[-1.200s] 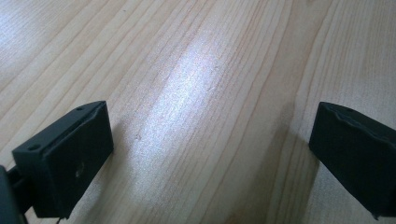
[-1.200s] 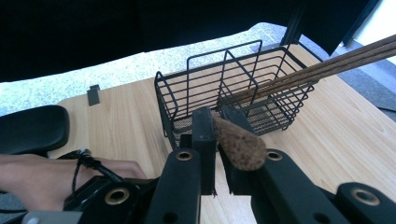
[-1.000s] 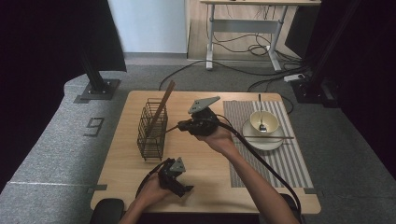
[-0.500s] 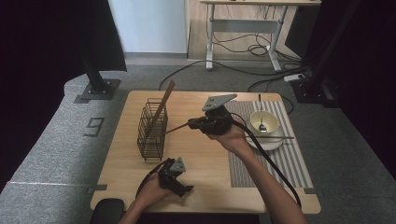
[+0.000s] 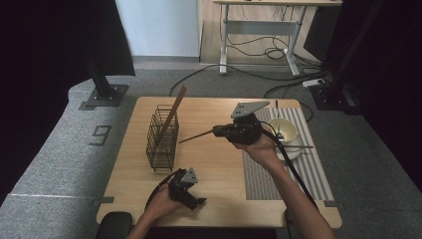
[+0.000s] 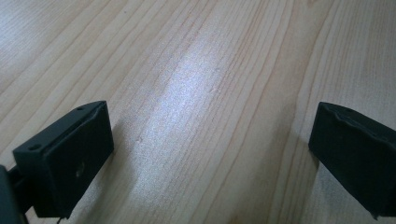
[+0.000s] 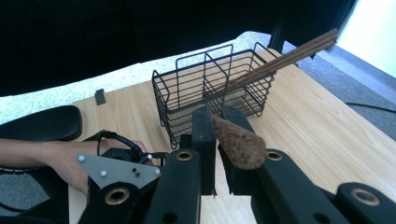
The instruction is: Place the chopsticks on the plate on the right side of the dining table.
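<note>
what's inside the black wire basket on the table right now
A pair of brown chopsticks leans inside the wire basket, tips sticking out over its rim. Their lower ends are hard to make out behind the wires.

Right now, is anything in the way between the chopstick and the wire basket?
Nothing visible is. The right gripper holds the chopstick above the table, its tip pointing at the wire basket. Between them lies bare wood. The basket already holds other chopsticks leaning in one compartment.

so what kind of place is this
Likely a lab or studio set up for recording: a small wooden table on grey carpet, dark curtains at the sides, cables trailing under a desk behind.
</note>
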{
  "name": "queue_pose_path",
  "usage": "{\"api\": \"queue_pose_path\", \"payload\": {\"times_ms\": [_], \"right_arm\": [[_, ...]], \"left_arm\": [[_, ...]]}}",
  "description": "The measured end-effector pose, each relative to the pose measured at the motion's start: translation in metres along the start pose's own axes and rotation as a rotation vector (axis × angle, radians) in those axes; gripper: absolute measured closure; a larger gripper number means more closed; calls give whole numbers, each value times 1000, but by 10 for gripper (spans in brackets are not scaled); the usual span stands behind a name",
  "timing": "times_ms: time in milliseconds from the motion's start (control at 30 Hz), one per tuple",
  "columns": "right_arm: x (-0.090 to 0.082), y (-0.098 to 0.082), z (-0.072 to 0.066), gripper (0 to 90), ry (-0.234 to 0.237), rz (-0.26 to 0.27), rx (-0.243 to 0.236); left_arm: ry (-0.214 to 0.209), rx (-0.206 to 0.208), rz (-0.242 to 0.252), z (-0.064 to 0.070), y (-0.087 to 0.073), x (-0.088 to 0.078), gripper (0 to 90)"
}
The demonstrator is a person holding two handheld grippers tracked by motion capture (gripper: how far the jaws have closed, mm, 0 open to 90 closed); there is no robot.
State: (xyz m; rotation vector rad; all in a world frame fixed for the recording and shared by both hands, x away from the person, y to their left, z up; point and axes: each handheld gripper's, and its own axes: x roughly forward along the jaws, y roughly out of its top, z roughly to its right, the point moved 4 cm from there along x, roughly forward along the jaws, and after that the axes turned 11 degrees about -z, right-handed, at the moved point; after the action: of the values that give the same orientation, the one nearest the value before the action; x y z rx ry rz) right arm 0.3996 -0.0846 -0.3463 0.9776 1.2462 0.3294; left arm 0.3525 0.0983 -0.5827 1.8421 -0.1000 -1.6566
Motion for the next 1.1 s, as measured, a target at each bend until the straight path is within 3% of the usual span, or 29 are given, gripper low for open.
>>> {"api": "queue_pose_path", "payload": {"times_ms": [500, 700, 1100], "right_arm": [[-16, -29, 7, 831, -43, -6, 22], [-16, -44, 6, 831, -49, -24, 25], [-14, -68, 1, 831, -48, -51, 29]], "left_arm": [[-6, 0, 4, -3, 0, 0, 2], [11, -11, 6, -8, -1, -4, 29], [32, -52, 66, -15, 0, -20, 38]]}}
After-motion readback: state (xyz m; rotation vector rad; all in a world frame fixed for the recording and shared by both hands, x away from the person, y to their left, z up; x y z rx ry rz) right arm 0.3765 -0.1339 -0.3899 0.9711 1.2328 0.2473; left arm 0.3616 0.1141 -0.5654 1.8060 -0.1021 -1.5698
